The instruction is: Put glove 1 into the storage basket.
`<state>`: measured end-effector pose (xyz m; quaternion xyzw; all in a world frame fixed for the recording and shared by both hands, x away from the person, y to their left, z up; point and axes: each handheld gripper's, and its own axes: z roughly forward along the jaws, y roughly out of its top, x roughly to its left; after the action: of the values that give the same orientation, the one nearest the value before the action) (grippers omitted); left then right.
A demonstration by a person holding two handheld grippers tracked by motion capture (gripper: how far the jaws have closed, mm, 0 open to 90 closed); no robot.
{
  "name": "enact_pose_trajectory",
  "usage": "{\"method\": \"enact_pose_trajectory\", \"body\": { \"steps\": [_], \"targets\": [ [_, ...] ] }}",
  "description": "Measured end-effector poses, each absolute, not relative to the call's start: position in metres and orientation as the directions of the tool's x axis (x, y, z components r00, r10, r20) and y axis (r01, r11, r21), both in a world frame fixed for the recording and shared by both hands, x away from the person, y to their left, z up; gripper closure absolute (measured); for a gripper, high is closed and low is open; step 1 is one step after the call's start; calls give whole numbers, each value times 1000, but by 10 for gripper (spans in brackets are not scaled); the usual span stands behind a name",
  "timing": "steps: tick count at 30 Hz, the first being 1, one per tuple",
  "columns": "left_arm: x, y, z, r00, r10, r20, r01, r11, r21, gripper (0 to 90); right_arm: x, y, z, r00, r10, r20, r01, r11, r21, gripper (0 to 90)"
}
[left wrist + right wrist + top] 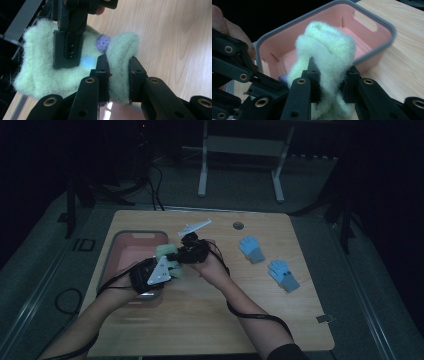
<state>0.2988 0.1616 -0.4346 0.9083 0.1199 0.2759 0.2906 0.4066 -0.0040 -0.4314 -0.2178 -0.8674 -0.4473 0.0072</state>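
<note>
A fuzzy pale green sock (167,256) with blue and purple dots hangs above the right rim of the pink basin (131,251), held by both grippers. My left gripper (167,270) is shut on one folded end of the green sock (119,67). From the other side, my right gripper (175,254) is shut on a bunched part of the green sock (327,65), with the pink basin (372,45) behind it. In the left gripper view the right gripper's fingers (67,47) press into the fabric from above.
Two blue gloves with grey cuffs (251,249) (283,275) lie on the right half of the wooden table (215,320). A white flat piece (194,227) lies near the back edge, beside a round hole (238,225). Table legs stand on the floor behind.
</note>
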Motion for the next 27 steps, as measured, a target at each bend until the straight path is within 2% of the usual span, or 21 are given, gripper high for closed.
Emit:
{"method": "enact_pose_trajectory", "body": {
  "steps": [17, 27],
  "targets": [
    [293, 235, -461, 791, 468, 394, 198, -806, 558, 754, 414, 88, -460, -916, 299, 266, 392, 533, 750, 734],
    [310, 239, -487, 802, 479, 356, 246, -809, 534, 753, 424, 102, -485, -902, 342, 264, 422, 570, 705, 734]
  ]
}}
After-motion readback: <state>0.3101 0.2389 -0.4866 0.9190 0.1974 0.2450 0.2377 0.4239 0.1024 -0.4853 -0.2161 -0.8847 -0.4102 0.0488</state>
